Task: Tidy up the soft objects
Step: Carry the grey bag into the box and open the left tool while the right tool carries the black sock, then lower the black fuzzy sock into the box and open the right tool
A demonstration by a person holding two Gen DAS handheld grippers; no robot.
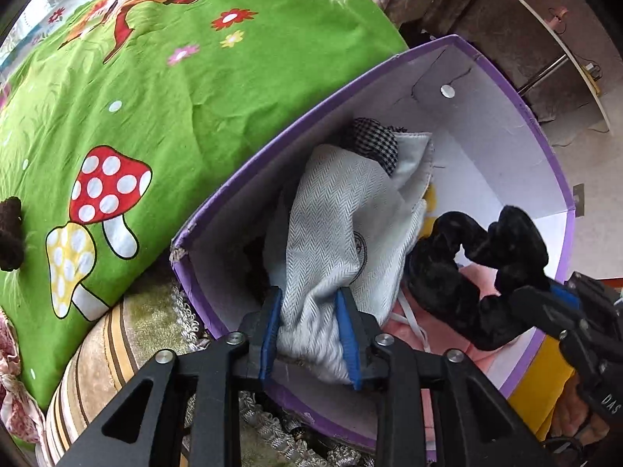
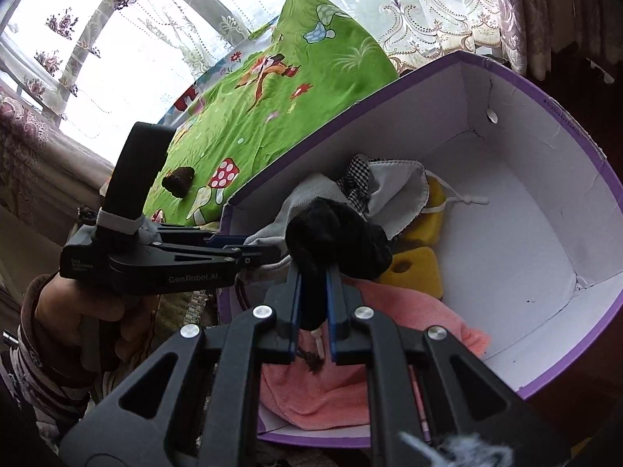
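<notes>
My left claw (image 1: 311,327) grips a grey cloth (image 1: 331,233) inside the purple box (image 1: 506,89); my right claw (image 2: 313,303) clamps a black scrunchie (image 2: 335,237).

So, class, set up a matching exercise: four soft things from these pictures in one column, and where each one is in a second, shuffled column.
Things
1. grey herringbone cloth
2. black velvet scrunchie
3. brown fuzzy scrunchie
4. pink towel

Places
A. on the green mushroom-print sheet, outside the box
B. between the left gripper's fingers
C. on the floor of the purple box
D. clamped in the right gripper

Pairs: 1-B, 2-D, 3-A, 4-C
</notes>
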